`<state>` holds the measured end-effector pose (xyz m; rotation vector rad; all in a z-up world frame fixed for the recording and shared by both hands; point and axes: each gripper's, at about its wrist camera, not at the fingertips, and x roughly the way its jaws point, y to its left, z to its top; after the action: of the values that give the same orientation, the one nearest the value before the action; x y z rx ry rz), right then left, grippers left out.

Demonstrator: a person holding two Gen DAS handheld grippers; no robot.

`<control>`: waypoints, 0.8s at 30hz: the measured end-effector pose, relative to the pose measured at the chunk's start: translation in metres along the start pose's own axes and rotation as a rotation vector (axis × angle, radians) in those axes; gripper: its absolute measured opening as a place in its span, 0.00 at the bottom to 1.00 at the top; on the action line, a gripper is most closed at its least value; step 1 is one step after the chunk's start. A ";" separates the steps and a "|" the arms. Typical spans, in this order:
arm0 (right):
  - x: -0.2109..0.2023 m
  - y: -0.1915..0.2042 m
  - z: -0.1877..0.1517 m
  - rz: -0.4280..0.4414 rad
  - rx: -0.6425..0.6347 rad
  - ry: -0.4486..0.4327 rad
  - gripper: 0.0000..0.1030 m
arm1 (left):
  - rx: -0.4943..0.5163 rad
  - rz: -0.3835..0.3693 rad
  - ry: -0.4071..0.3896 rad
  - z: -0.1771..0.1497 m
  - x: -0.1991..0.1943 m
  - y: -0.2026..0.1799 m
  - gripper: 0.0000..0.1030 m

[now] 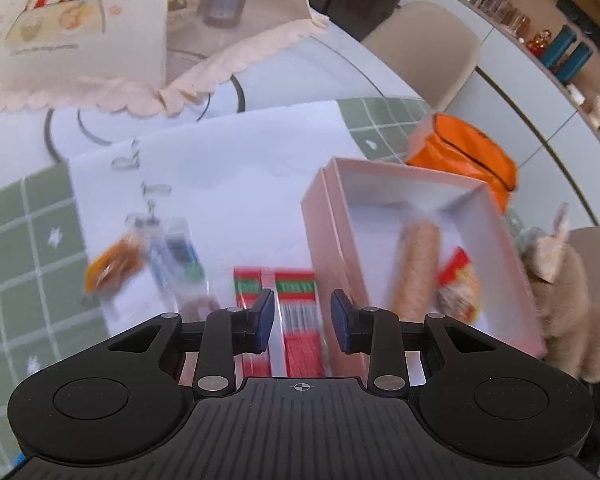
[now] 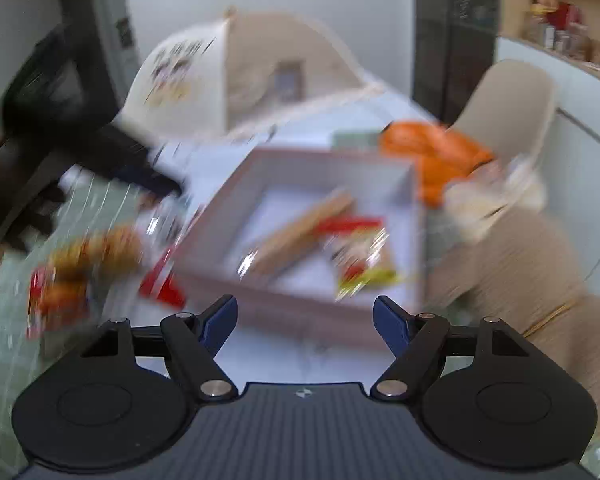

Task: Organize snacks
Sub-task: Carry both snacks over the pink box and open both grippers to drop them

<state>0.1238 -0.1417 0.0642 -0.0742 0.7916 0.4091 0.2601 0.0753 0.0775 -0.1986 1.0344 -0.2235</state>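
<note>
A pink box (image 1: 320,216) lies open on white paper, holding a long tan roll (image 1: 416,264) and a red-and-yellow packet (image 1: 458,284). My left gripper (image 1: 302,314) is open, with a red-and-green striped packet (image 1: 300,308) between its fingertips beside the box's left wall. An orange snack (image 1: 114,266) and a clear blue-labelled packet (image 1: 176,256) lie further left. In the blurred right wrist view my right gripper (image 2: 305,320) is open and empty just before the box (image 2: 300,304), with the roll (image 2: 304,228) and packet (image 2: 360,260) inside.
A domed mesh food cover (image 1: 80,32) stands at the back on the round table. An orange bag (image 1: 466,152) sits behind the box. A beige plush toy (image 1: 568,312) lies right of it. Loose red and orange snacks (image 2: 80,272) lie left of the box.
</note>
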 end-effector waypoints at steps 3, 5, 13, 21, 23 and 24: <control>0.016 0.026 -0.010 0.039 -0.035 0.042 0.73 | 0.011 0.045 -0.014 0.003 0.026 0.007 0.33; 0.026 0.038 -0.014 0.040 -0.056 0.057 0.73 | -0.013 0.027 0.031 0.000 0.044 0.016 0.32; 0.048 0.046 -0.024 0.041 -0.040 0.098 0.73 | 0.229 0.028 0.019 -0.046 0.018 0.005 0.29; 0.051 0.058 -0.040 0.028 -0.062 0.109 0.74 | 0.144 -0.053 0.087 -0.118 -0.027 0.017 0.29; 0.047 0.061 -0.045 0.023 -0.072 0.111 0.74 | 0.115 -0.056 0.072 -0.129 -0.042 0.021 0.29; 0.044 0.061 -0.046 0.032 -0.072 0.114 0.74 | 0.113 -0.052 0.059 -0.132 -0.050 0.022 0.29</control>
<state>0.0965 -0.0812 0.0062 -0.1536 0.8916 0.4667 0.1234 0.1023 0.0475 -0.1173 1.0729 -0.3363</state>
